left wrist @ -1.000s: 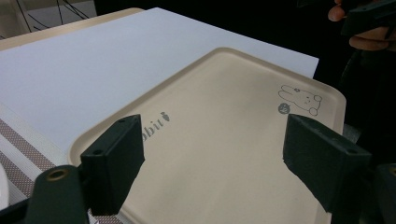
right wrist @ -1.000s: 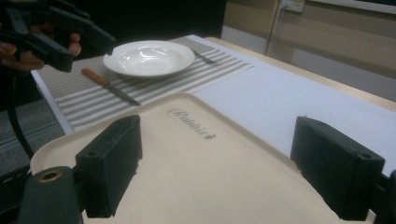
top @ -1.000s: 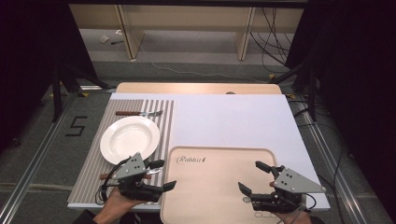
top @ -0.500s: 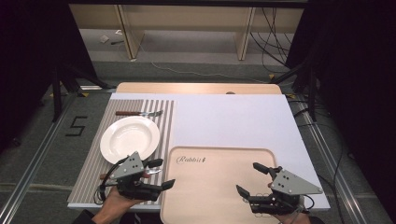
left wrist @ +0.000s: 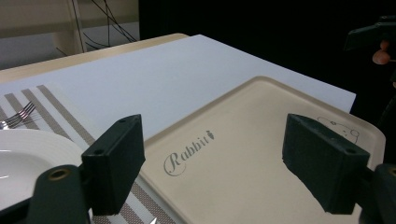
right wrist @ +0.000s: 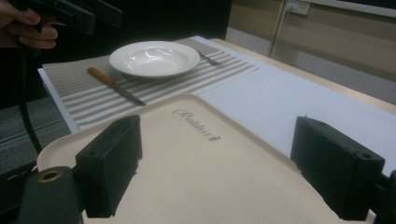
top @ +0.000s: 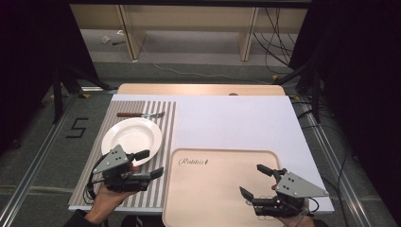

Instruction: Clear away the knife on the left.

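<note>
Beige plastic formed the tray (top: 213, 189), which was laid at the near edge of the white board (top: 227, 123), and the word "Rabbit" (top: 193, 161) with a small carrot mark was printed in script near its far rim. The left gripper (top: 151, 163) was held above the striped placemat (top: 168, 127), near the white plate (top: 132, 135), with its jaws spread wide and empty, while the right gripper (top: 255, 182) was held over the tray's near right corner, jaws likewise wide and empty. A wooden-handled knife (right wrist: 114, 85) was seen on the placemat beside the plate, a fork (top: 142, 115) lay beyond it, and a "5" (top: 78, 127) was marked on the floor.
</note>
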`<state>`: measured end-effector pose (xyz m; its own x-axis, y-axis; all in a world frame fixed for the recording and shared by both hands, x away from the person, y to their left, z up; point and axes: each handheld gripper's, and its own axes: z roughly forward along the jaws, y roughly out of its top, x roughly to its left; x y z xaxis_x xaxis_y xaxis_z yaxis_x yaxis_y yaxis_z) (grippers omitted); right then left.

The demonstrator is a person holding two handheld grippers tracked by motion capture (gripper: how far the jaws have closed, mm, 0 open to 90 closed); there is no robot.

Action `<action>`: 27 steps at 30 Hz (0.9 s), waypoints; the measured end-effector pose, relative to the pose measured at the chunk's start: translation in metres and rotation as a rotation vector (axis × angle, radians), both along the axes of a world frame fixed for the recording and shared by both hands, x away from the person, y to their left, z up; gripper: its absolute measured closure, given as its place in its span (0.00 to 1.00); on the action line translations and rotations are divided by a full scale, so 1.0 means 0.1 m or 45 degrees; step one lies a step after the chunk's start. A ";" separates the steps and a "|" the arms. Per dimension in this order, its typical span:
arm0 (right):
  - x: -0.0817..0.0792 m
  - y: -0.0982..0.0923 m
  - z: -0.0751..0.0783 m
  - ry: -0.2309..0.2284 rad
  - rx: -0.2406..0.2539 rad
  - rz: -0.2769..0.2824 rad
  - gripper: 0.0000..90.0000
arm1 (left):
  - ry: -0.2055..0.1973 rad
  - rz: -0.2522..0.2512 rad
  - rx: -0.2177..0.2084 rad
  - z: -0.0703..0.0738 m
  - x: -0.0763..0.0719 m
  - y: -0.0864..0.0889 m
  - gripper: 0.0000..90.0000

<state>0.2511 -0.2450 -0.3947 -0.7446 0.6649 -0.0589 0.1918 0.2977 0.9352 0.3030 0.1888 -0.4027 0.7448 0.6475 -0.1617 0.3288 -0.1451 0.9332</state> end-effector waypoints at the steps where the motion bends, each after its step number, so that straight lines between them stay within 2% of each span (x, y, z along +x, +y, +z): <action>1: 0.00 0.00 0.00 0.001 0.002 0.000 0.19 | 0.000 0.009 0.007 0.00 0.01 0.02 0.23; 12: 0.00 -0.01 0.01 0.000 0.026 -0.004 0.19 | 0.006 0.108 0.005 0.00 0.14 0.19 0.23; 21: 0.00 -0.02 0.01 -0.004 0.044 -0.009 0.19 | -0.003 0.195 0.088 -0.02 0.32 0.32 0.23; 25: 0.01 -0.02 0.01 -0.005 0.051 -0.013 0.19 | 0.011 0.236 0.120 -0.03 0.39 0.38 0.23; 27: 0.01 -0.03 0.01 -0.005 0.051 -0.013 0.19 | 0.023 0.243 0.116 -0.03 0.42 0.40 0.23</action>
<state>0.2519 -0.2475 -0.3940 -0.7376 0.6743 -0.0350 0.1912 0.2583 0.9470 0.3449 0.2291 -0.4059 0.6044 0.7892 -0.1084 0.3753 -0.1621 0.9126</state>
